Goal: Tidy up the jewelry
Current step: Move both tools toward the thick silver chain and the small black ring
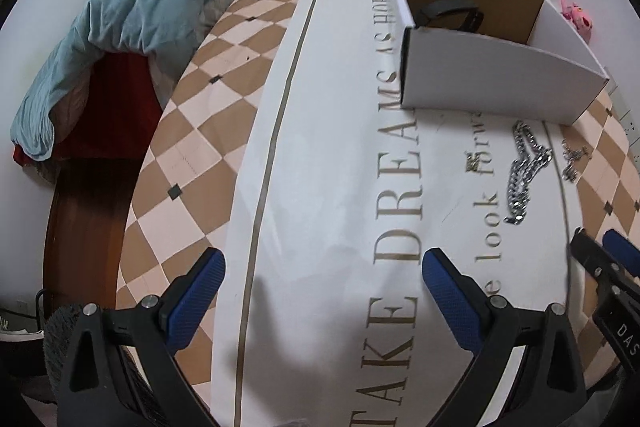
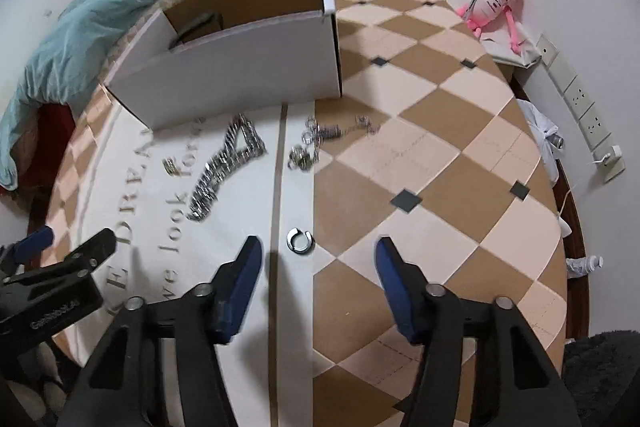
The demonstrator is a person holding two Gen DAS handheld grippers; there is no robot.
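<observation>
**A:** So which step is in hand?

**B:** A pick, I'd judge, and an early one. The right hand-held gripper [image 2: 318, 267] has its jaws spread wide with nothing between them, and the open silver ring [image 2: 300, 240] lies on the table [image 2: 440, 163] just ahead, nearer the left fingertip than the middle.

**A:** And the left one?

**B:** The left hand-held gripper [image 1: 322, 269] is equally wide and empty, over bare printed cloth, with no jewelry near it.

**A:** What does the next move call for?

**B:** Probably nudging the right tool leftward to centre the ring, lowering to the surface, and closing across it. It lies flat, its gap turned toward the left, so it has no real long axis.

**A:** Farther out?

**B:** The heavy chain [image 2: 224, 163] lies in a folded heap, its long axis running from near-left to far-right, the far end close to the box. A small gold-toned ring [image 2: 171, 167] sits left of it; a tangle of thinner pieces [image 2: 320, 141] sits right.

**A:** The destination?

**B:** Presumably the white cardboard box [image 2: 240, 75] beyond, holding one dark item I cannot identify.
</observation>
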